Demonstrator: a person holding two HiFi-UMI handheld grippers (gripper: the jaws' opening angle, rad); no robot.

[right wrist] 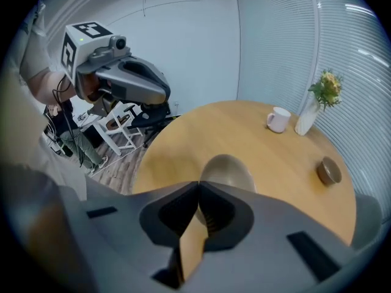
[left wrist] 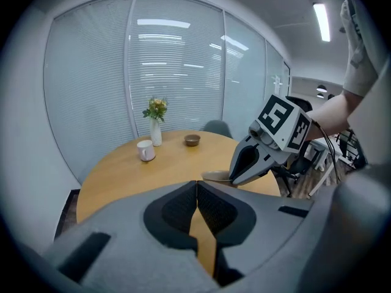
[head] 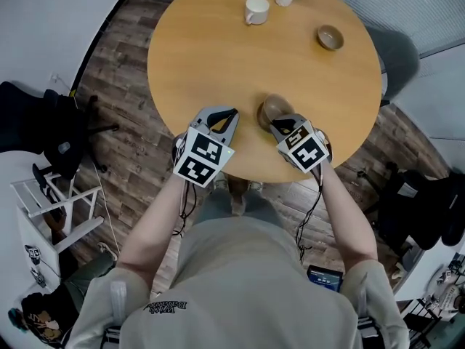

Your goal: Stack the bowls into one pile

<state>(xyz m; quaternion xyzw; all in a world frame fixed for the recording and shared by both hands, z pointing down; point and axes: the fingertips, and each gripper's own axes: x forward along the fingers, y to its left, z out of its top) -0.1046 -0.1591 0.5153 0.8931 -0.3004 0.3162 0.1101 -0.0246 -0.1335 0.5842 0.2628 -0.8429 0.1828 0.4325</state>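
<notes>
Round wooden table (head: 189,57), head view first: the near bowl (head: 270,110) is sitting by the front edge, and the far bowl (head: 330,37) is sitting well apart toward the back right, past a mug (head: 256,10). The right gripper (head: 280,126) is hanging right at the near bowl's rim, while the left gripper (head: 229,114) is hovering just off to its left.

Left gripper view: its jaws are pressing together on nothing, with the near bowl off to the right.

Right gripper view: jaws are pinched closed too, also empty. The near bowl is lying straight ahead just past the tips, so the right hand is looking closer, though it'd need to open first.
</notes>
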